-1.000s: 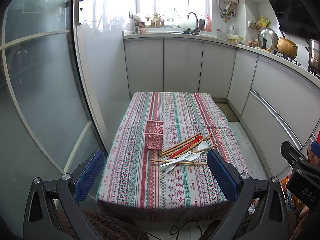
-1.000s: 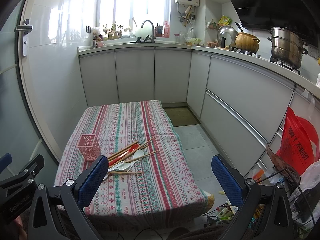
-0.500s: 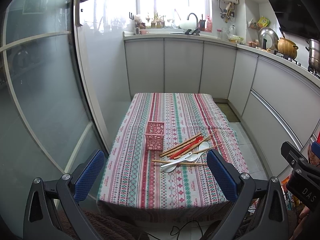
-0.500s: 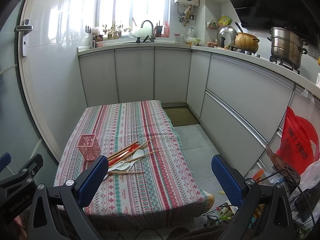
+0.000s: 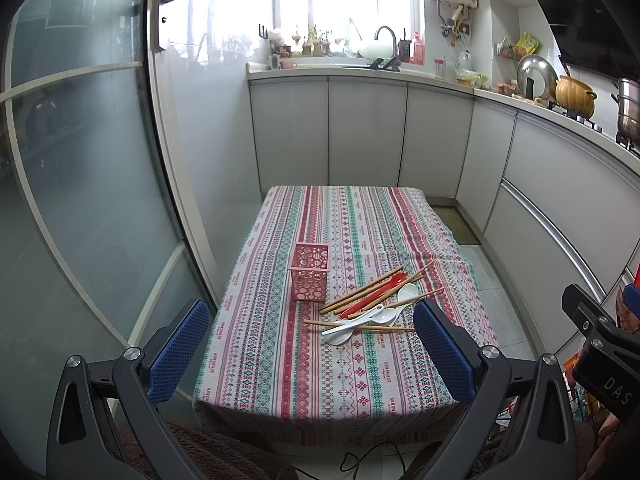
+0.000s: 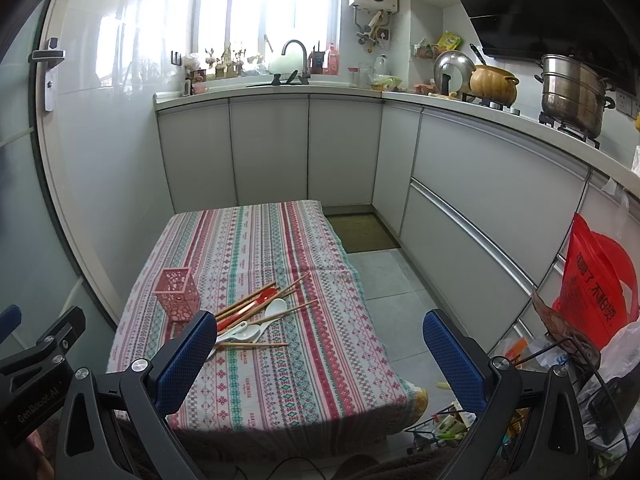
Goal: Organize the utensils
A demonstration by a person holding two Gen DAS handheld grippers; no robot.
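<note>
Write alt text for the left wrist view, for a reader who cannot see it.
A pile of chopsticks, white spoons and a red spoon lies on a striped tablecloth, just right of an upright, empty pink holder. The open left gripper frames the table from the near edge, holding nothing. Grey kitchen cabinets stand behind.

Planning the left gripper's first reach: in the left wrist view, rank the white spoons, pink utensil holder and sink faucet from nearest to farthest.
From the left gripper, jaws open:
1. White spoons, front of the pile, slightly right.
2. Pink utensil holder, upright behind and left of the pile.
3. Sink faucet, on the far counter by the window.
</note>
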